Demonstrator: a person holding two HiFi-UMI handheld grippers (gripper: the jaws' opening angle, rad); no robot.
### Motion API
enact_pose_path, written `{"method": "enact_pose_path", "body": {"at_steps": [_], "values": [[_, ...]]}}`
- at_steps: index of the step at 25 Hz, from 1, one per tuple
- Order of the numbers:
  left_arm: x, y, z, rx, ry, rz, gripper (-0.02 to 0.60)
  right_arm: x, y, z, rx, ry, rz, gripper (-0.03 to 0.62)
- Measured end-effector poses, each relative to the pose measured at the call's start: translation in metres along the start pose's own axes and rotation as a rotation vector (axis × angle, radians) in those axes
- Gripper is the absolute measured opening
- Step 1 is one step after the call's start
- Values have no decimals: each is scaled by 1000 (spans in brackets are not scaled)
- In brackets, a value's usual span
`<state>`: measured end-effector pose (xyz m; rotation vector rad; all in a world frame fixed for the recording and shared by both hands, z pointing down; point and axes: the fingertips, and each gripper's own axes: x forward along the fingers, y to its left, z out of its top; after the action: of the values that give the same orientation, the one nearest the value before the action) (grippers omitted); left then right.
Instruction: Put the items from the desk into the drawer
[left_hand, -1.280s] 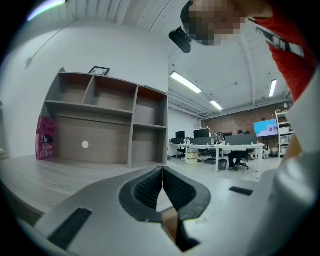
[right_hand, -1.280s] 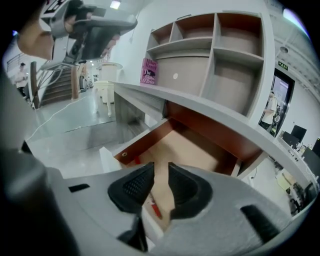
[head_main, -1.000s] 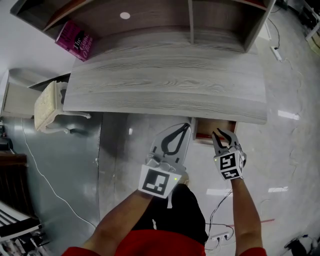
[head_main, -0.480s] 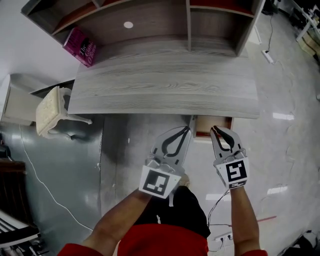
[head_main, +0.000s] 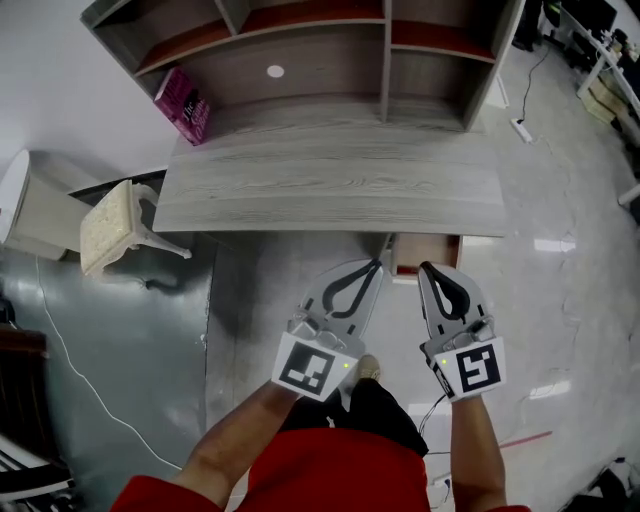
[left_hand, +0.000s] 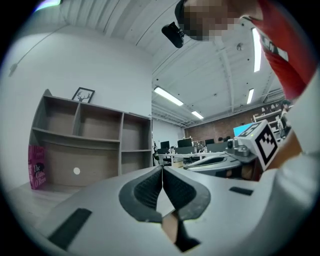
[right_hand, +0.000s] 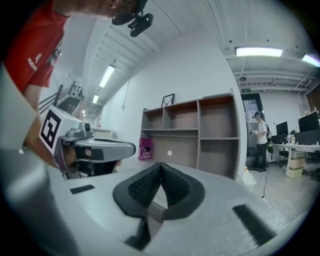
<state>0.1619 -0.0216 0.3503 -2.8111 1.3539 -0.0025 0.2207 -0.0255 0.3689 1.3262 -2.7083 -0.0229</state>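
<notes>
A pink book stands at the back left of the grey wood desk, leaning by the shelf unit. Under the desk's right front edge a drawer shows a brown inside. My left gripper and right gripper hover side by side just in front of that drawer, both shut with nothing between the jaws. In the left gripper view the jaws of the left gripper meet and the pink book is far off at the left. The right gripper points at the shelves, with the pink book ahead.
A cream stool stands left of the desk beside a white unit. The shelf unit rises behind the desktop. A power strip lies on the floor at the right. A person stands far off beside the shelves.
The head view has drawn back from the desk, so more of the shelf unit shows. Both grippers sit a little lower in the frame, still shut and empty.
</notes>
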Motion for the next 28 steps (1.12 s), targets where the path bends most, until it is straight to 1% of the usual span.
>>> {"method": "enact_pose_path", "body": {"at_steps": [3,8,11,16,22,28], "values": [[-19,-5,22,-24,-21,-27,8,-12,17,29,29,-58,-11,5],[-42,-5,51,-32,-55,-65,8,-22,42,65,52,-119,-11,5],[-54,0,62,-32,-76,-70,8,-24,52,71,40,-120,-10,4],[-67,3,71,-47,-91,-83,8,-30,61,81,46,-139,-28,3],[-72,7,78,-67,-117,-93,6,-32,65,92,47,-150,-57,3],[-73,9,81,-69,-126,-108,6,-36,70,94,46,-151,-74,3]]}}
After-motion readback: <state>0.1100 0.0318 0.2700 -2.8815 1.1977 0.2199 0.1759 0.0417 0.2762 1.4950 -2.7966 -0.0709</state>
